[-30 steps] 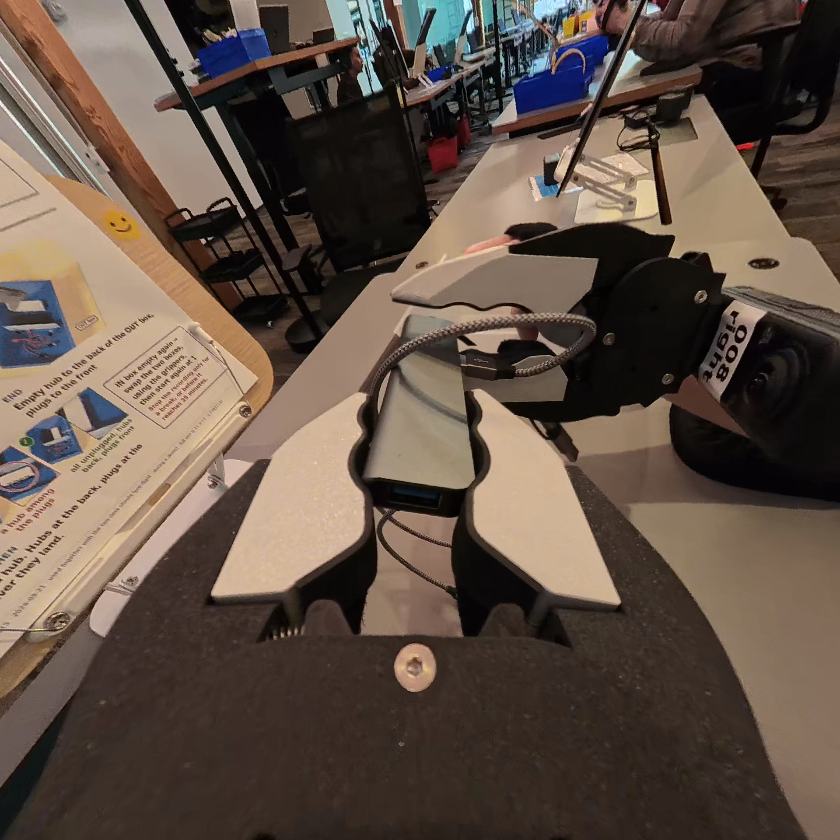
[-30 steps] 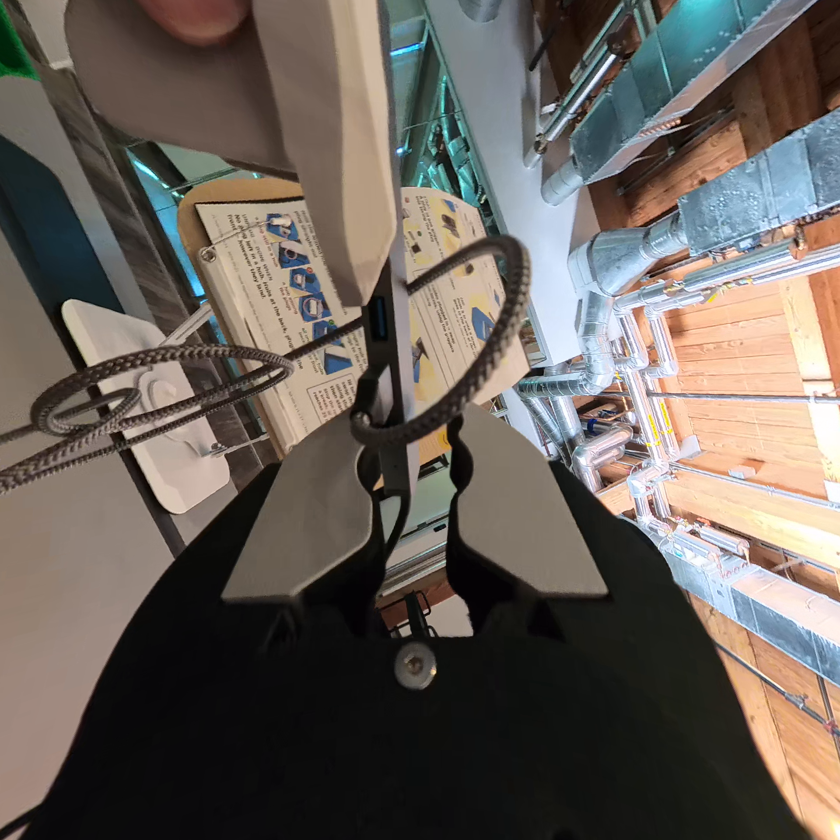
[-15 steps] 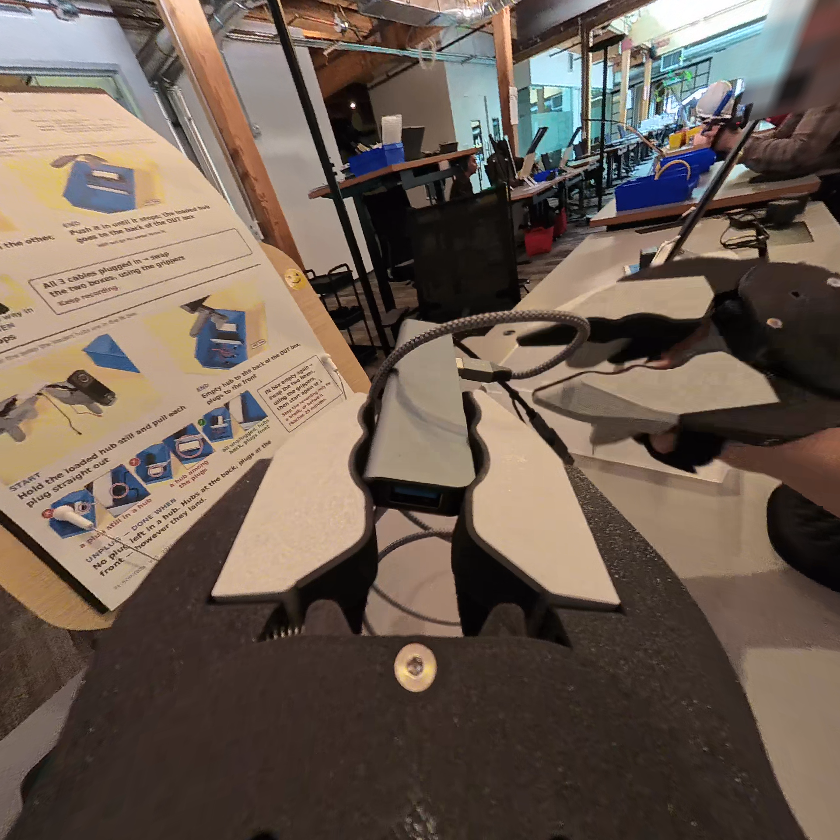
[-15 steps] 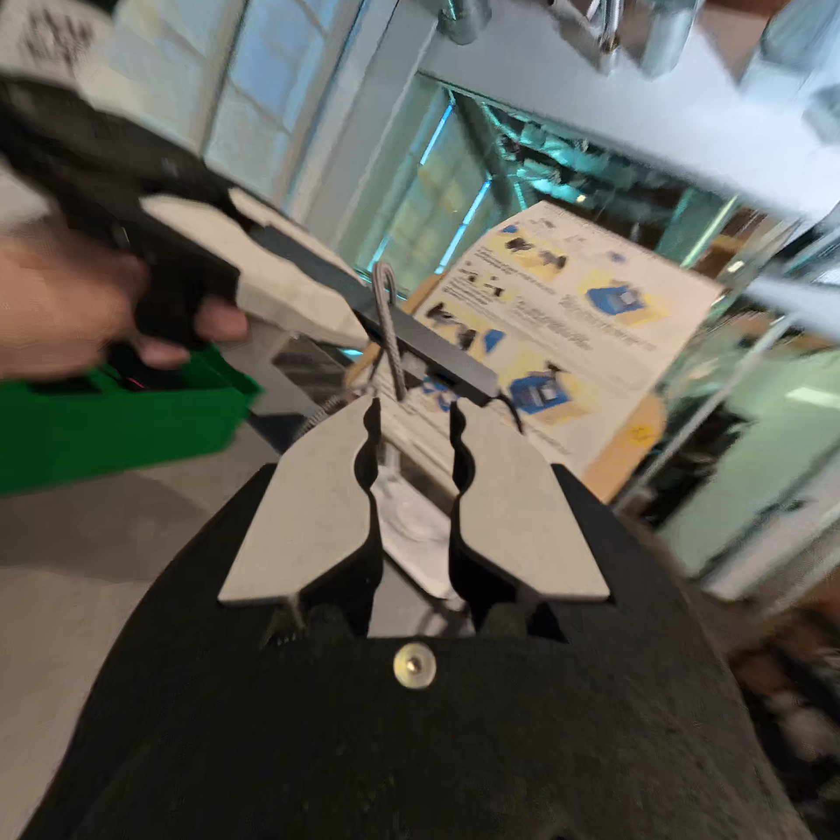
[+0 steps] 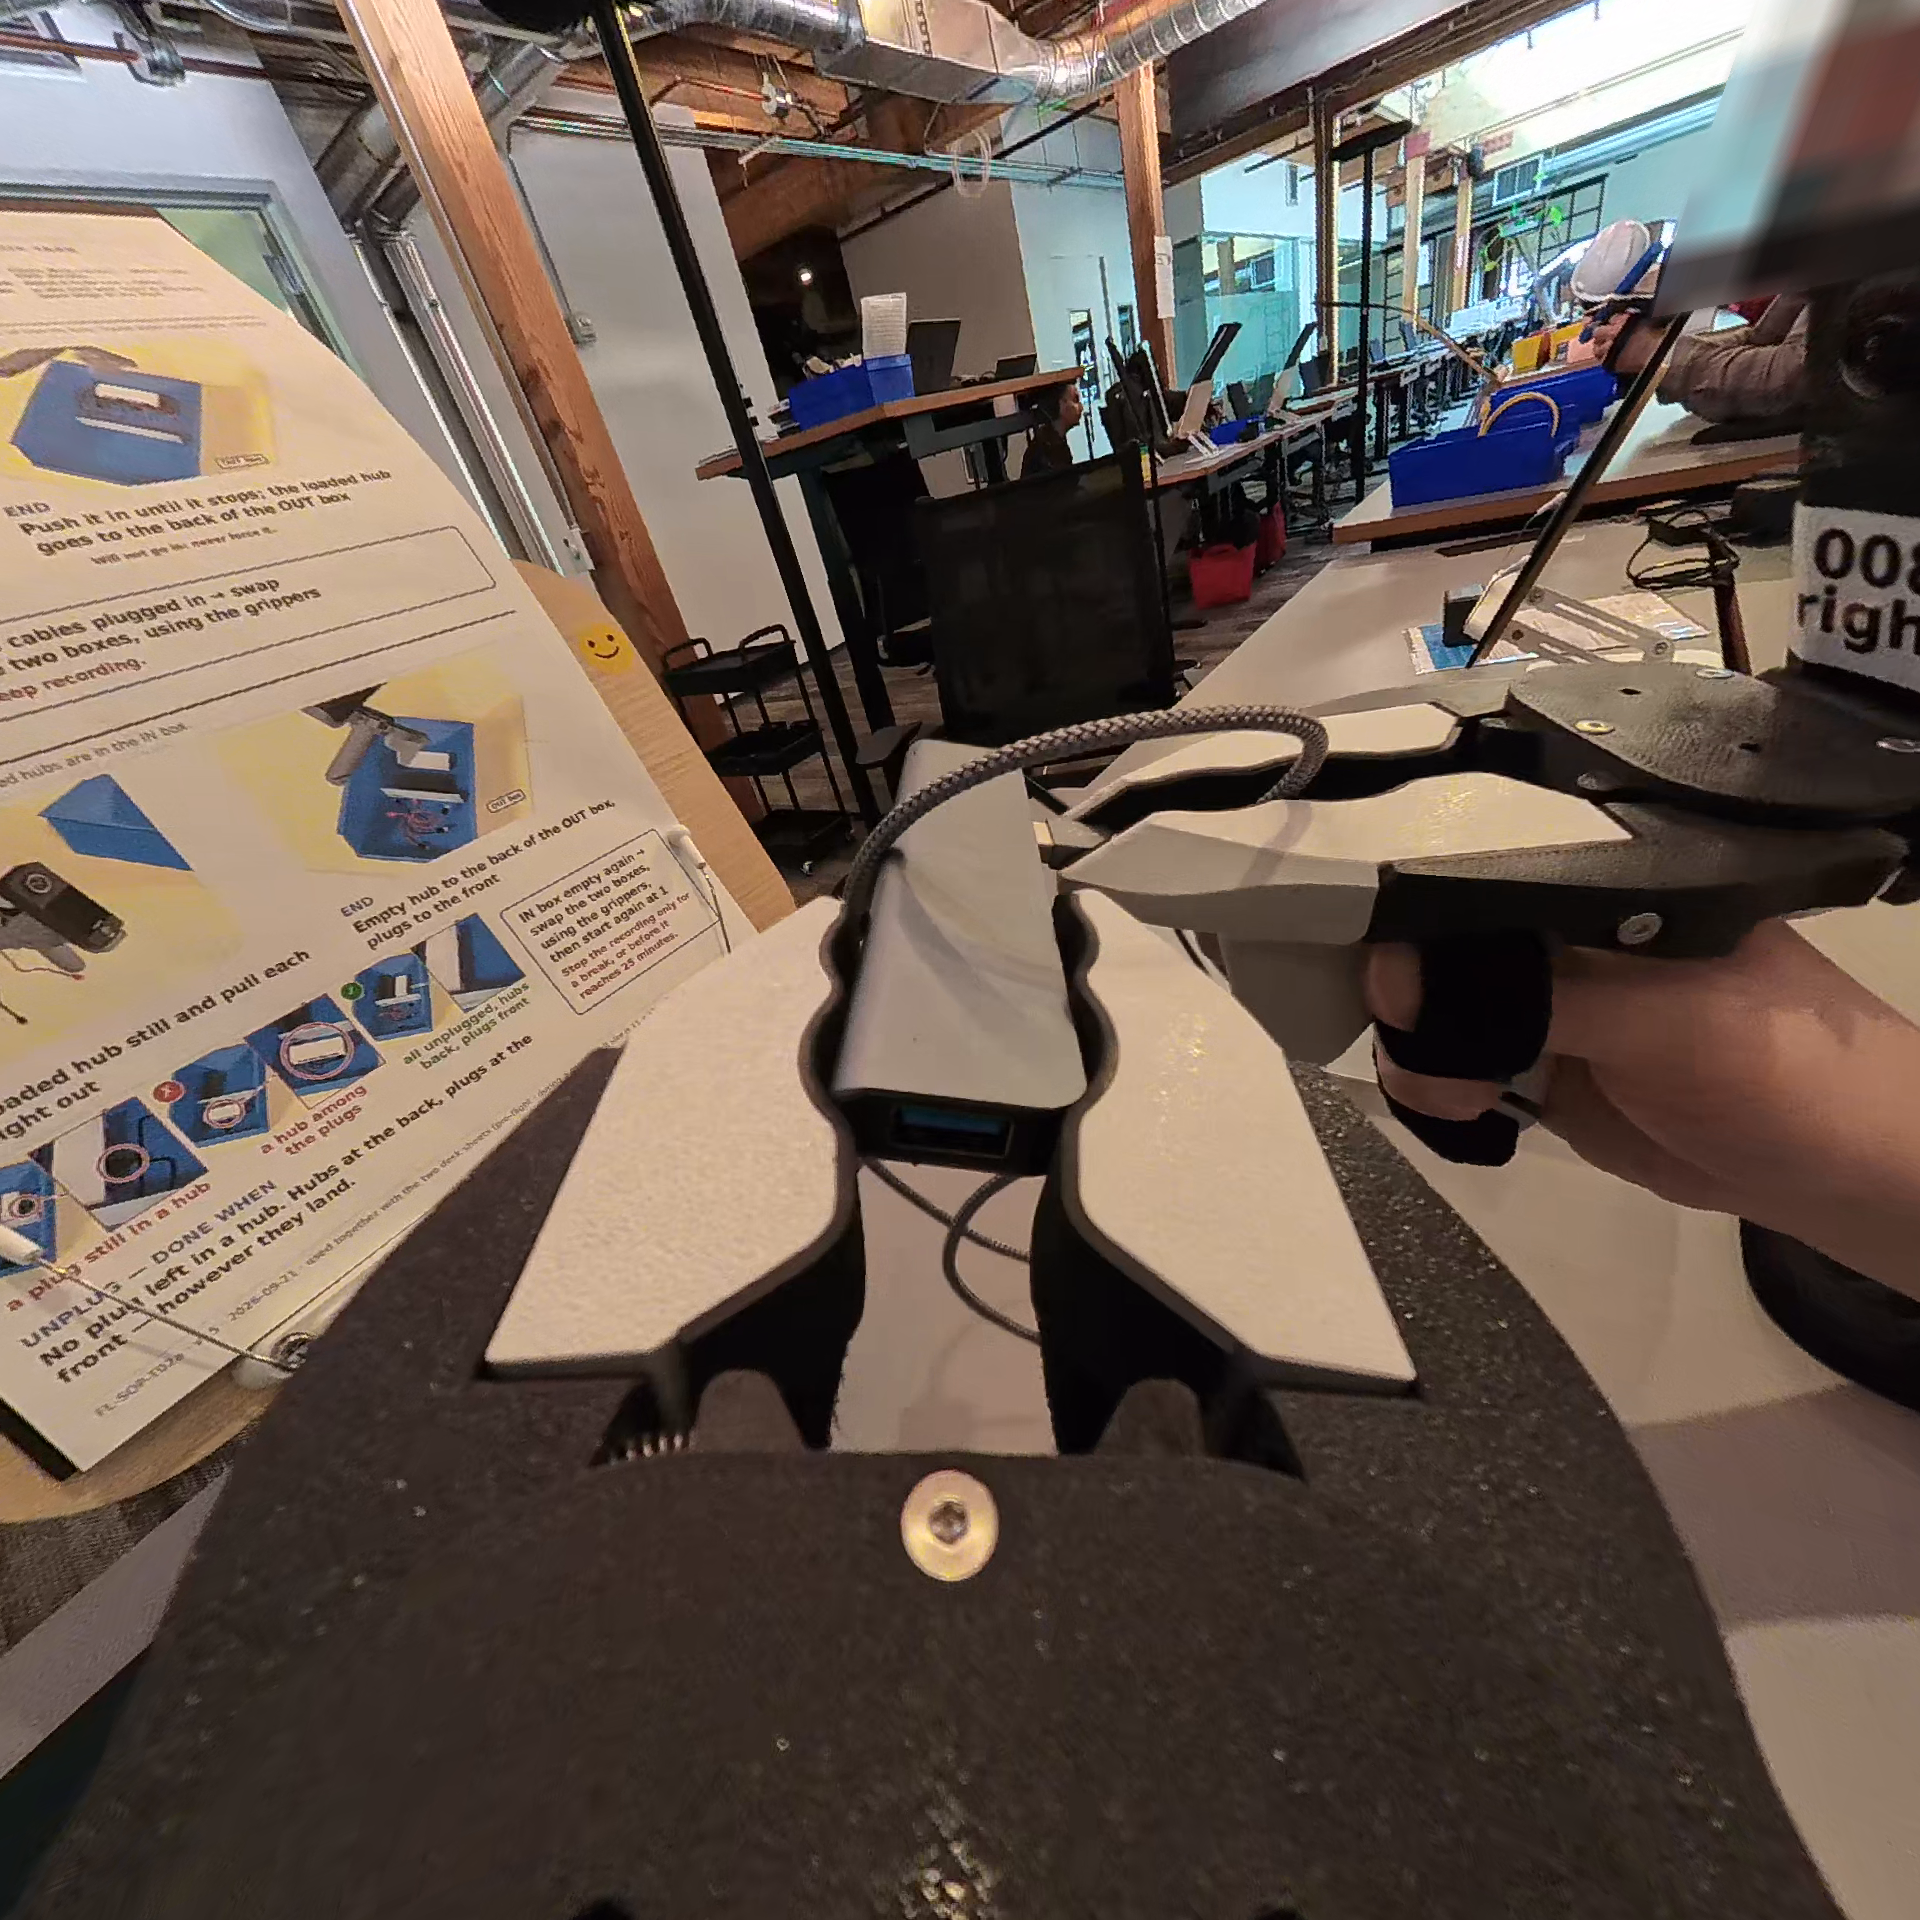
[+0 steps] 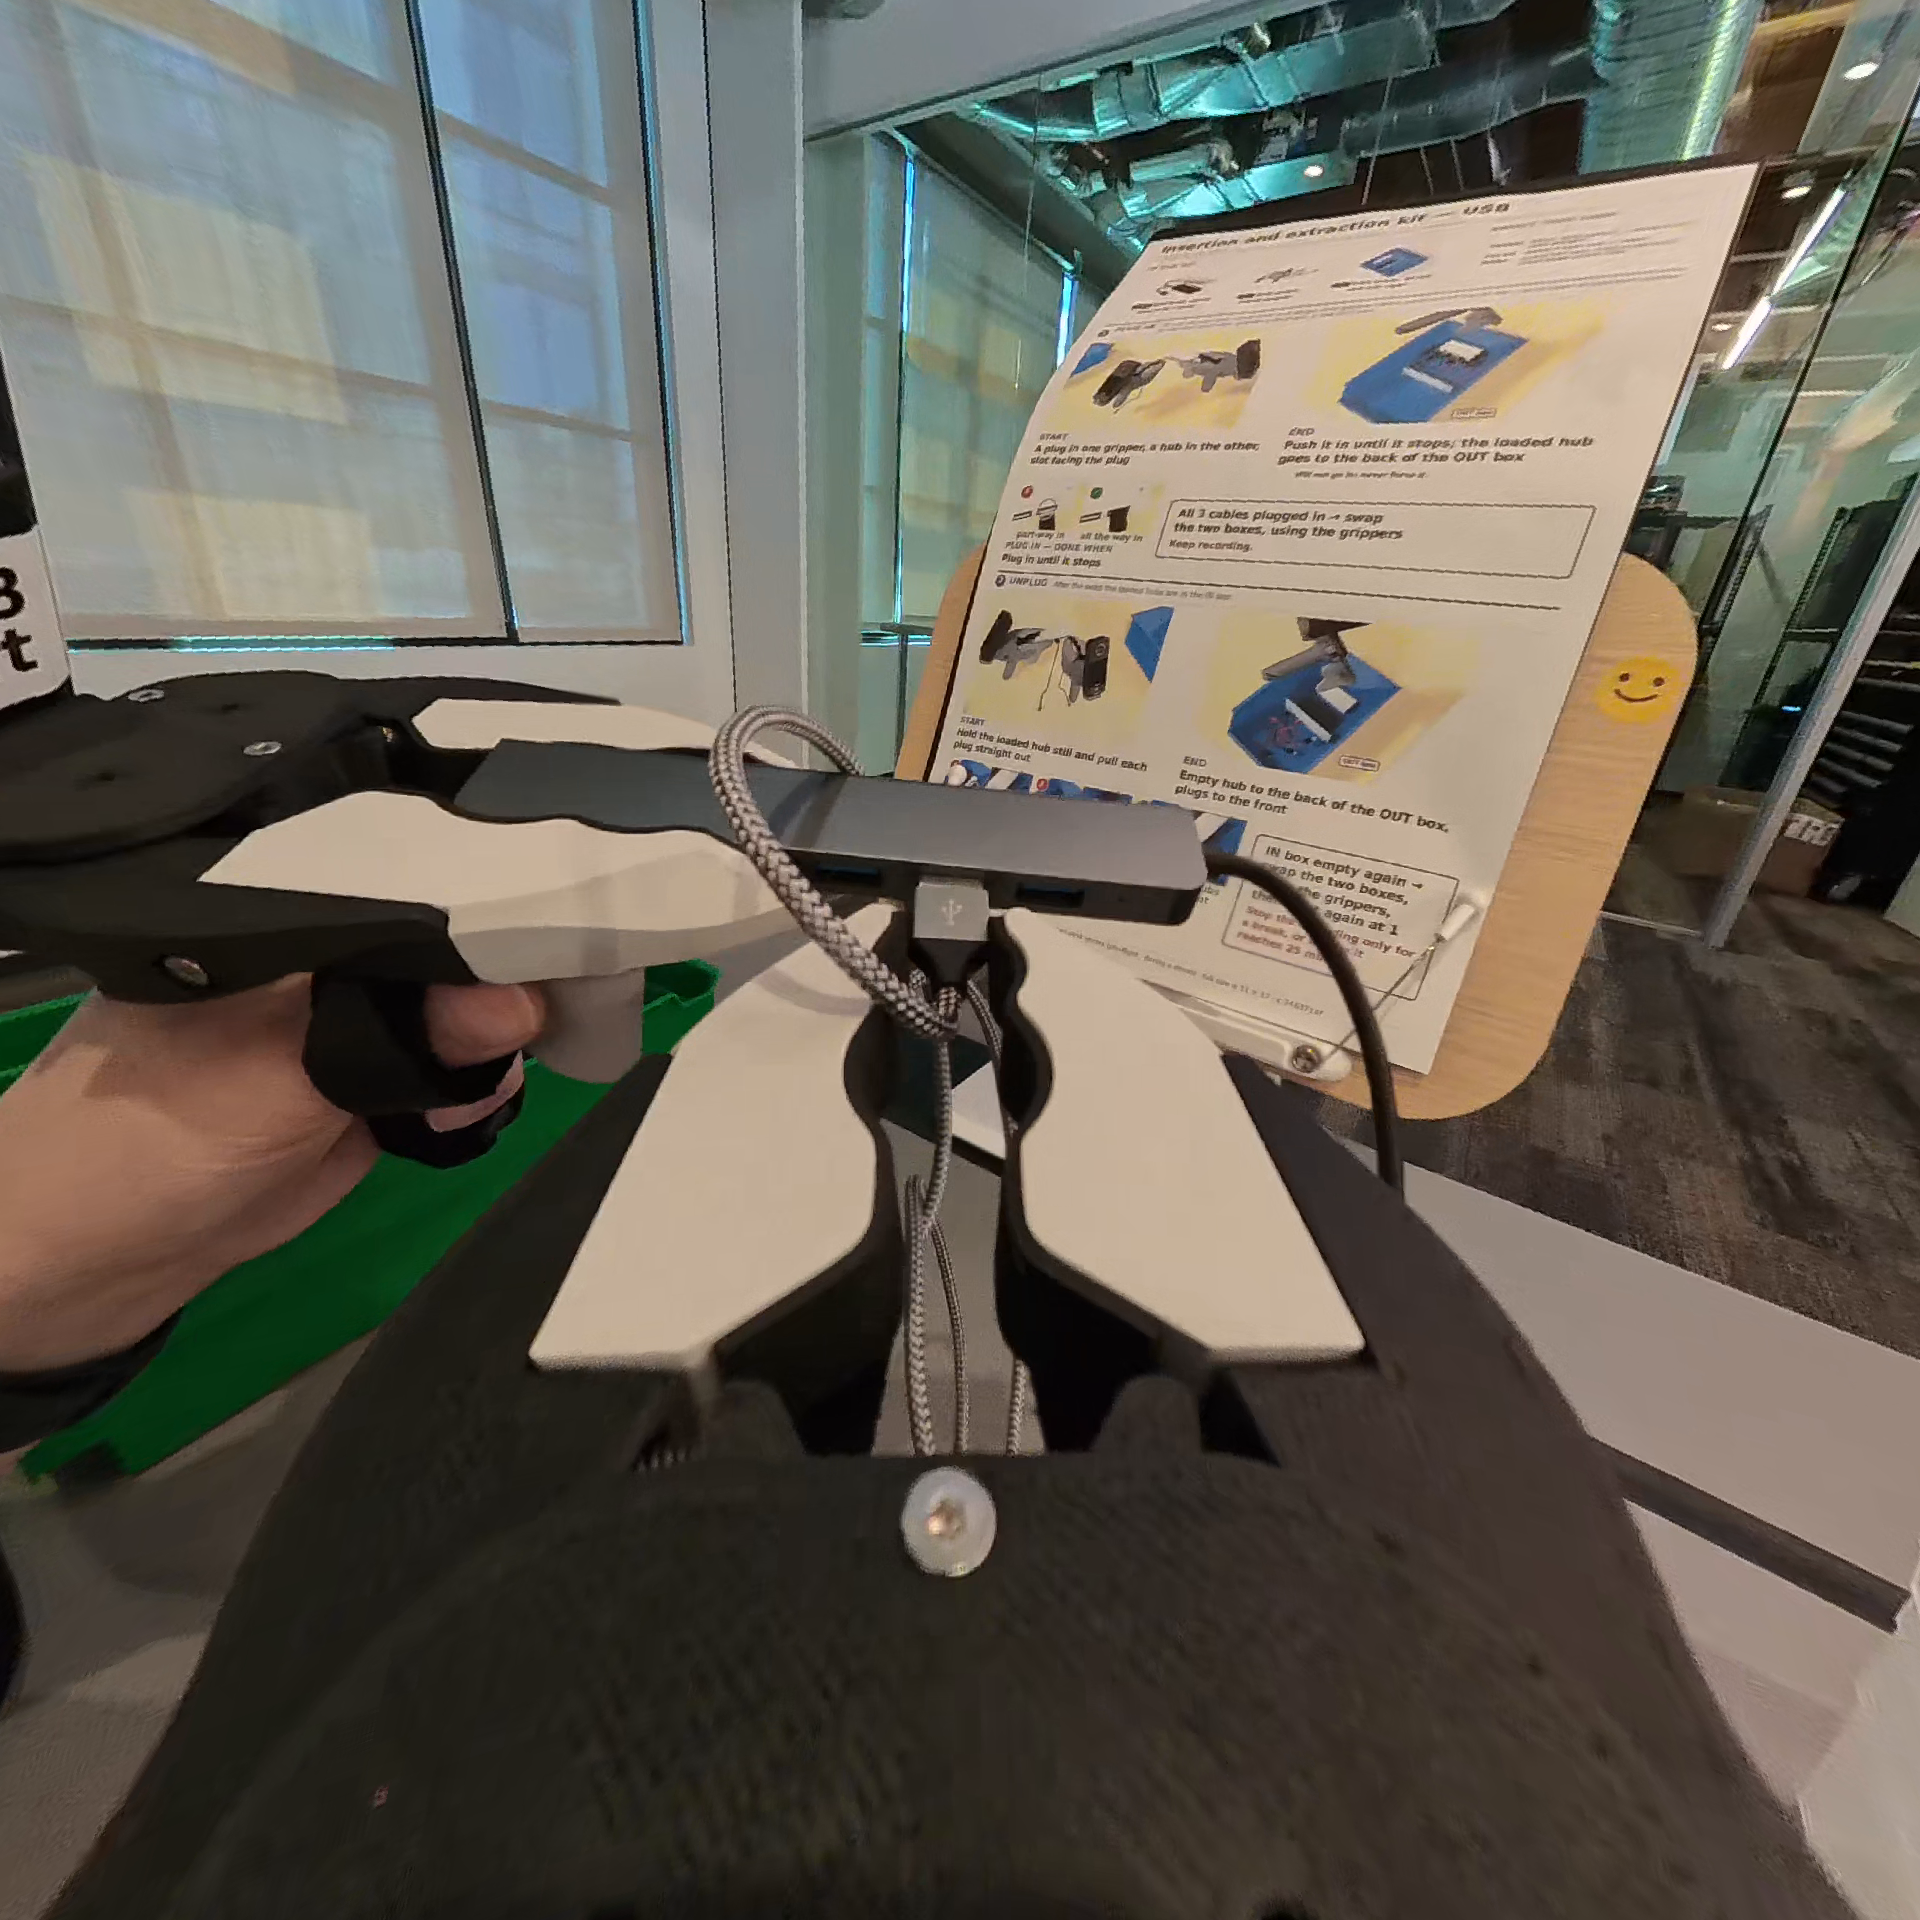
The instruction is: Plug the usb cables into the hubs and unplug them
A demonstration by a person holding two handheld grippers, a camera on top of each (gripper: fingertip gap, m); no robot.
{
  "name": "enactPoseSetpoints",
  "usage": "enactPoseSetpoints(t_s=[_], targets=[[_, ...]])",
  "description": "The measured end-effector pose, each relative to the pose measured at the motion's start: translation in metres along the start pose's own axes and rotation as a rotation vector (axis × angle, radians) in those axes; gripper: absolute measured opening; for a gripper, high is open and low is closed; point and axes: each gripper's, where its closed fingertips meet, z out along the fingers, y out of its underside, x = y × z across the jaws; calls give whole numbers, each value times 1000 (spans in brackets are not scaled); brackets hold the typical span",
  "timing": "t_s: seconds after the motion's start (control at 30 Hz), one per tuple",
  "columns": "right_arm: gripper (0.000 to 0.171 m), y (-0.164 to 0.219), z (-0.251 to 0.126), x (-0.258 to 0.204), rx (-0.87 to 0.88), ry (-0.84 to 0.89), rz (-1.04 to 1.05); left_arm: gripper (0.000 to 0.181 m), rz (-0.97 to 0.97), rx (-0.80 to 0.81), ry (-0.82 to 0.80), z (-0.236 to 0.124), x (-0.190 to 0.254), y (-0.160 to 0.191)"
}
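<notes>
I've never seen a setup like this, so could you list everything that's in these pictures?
USB hub: one, dark grey, clamped between the left gripper's fingers.
Braided cable: one, grey, looped over the hub; its metal plug sits at a side port.
Instruction sheet: one, white and yellow, on a wooden board behind the hub.
Green bin: one, low, beside the left hand.
Table: one, pale grey.
Left gripper: black with pale fingers, shut on the hub.
Right gripper: same, shut on the plug.
</notes>
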Motion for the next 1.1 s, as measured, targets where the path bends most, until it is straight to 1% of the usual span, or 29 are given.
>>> enactPoseSetpoints(t_s=[0.3, 0.83, 0.87, 0.9, 0.93, 0.97, 1.0, 1.03, 1.07, 1.1], targets=[[15, 3, -1, 3, 13, 36, 48, 36, 20, -9, -40, 3, 1, 3], [15, -2, -7, -2, -5, 89, 42, 37, -4, -17, -4, -1, 4, -3], [15, -3, -8, -2, -6, 90, 37, 36, -5, -17, -17, -2, 2, -4], [15, -5, -10, -4, -1, 86, 27, 36, 14, -34, -98, -4, -11, -1], [15, -7, -13, -6, 3, 89, 9, 36, 79, -44, -144, -8, -22, 1], [15, -10, -15, -8, 1, 95, -18, 36, 100, -36, -119, -10, -24, -1], [15, -13, -16, -8, -2, 97, -37, 35, 60, -29, -37, -11, -19, -3], [15, -17, -17, -7, -6, 96, -39, 35, -21, -47, 15, -13, -17, -3], [15, -21, -18, -4, -7, 96, -30, 35, -58, -50, 53, -14, -14, -4], [15, -25, -18, 1, -9, 97, -14, 35, -53, -69, 84, -14, -11, -3]])
